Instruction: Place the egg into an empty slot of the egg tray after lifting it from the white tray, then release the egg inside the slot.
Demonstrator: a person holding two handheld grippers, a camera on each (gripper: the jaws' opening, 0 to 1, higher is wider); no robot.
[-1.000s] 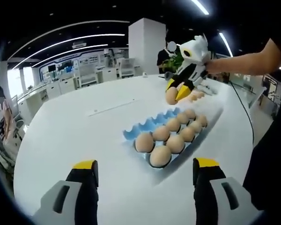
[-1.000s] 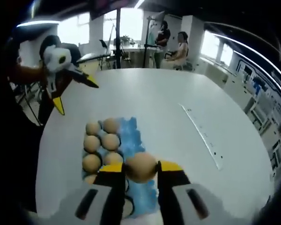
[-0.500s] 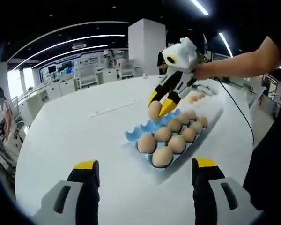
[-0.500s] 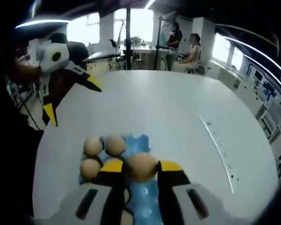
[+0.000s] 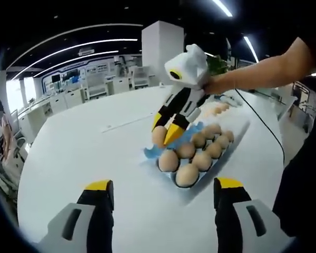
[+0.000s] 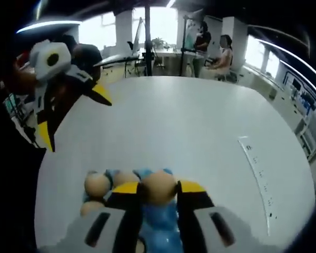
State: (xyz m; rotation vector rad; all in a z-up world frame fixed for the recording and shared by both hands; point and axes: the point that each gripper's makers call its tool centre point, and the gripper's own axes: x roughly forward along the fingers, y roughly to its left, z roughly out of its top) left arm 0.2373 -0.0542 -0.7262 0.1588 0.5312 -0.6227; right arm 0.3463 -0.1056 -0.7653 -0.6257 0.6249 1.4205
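Note:
A tan egg (image 6: 158, 186) is held between the yellow jaws of my right gripper (image 6: 158, 191), which is shut on it. In the left gripper view that right gripper (image 5: 165, 133) reaches in from the right. It holds the egg (image 5: 158, 136) just above the near-left end of the blue egg tray (image 5: 150, 153). Several eggs (image 5: 188, 174) fill the tray's right side. Below the held egg lies bare blue tray (image 6: 159, 232), with other eggs (image 6: 97, 184) to its left. My left gripper (image 5: 163, 185) hovers open over the white table, short of the tray.
The blue tray rests on a white tray (image 5: 241, 132), with more eggs (image 5: 219, 109) behind it. The round white table (image 6: 200, 132) has a thin ruler-like strip (image 6: 258, 176). My left gripper (image 6: 68, 89) appears at the upper left. People and desks stand beyond the table.
My right gripper has carried the egg along the tray toward its near-left end and lowered it. My left gripper has stayed open and almost still.

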